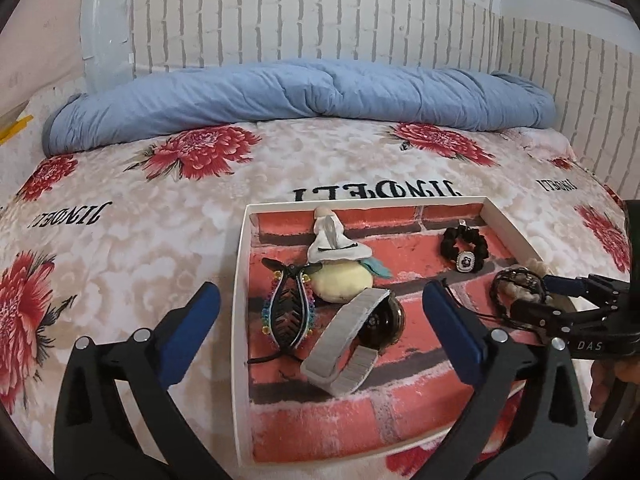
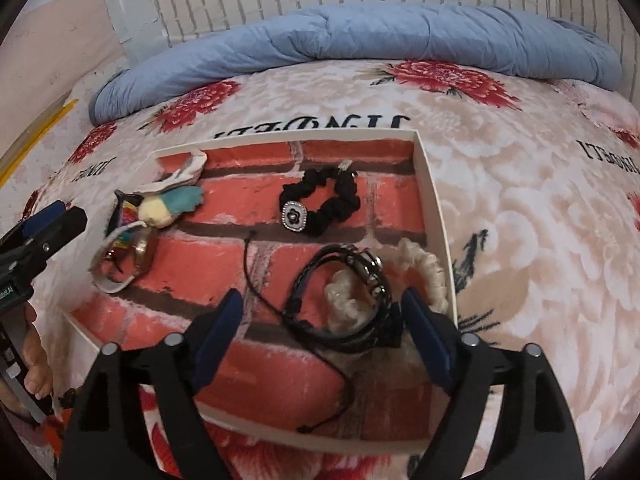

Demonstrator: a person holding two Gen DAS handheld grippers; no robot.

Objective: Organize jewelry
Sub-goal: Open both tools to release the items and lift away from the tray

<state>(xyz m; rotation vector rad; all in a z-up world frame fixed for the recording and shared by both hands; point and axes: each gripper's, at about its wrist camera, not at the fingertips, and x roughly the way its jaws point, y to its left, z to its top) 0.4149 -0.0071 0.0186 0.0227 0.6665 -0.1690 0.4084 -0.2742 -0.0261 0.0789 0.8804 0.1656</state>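
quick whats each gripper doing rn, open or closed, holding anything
Left gripper: open, holding nothing, fingers spread above the watch.
Right gripper: open, holding nothing, fingers either side of the black bracelet.

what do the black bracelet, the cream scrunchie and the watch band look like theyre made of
Black bracelet: looks like braided leather or faux-leather cords, matte, with shiny metal beads or clasp pieces.
Cream scrunchie: soft fabric, gathered into ruffles; slight sheen, possibly satin.
Watch band: pale grey, finely ribbed across its width, so likely woven or mesh; metal or textile is unclear.
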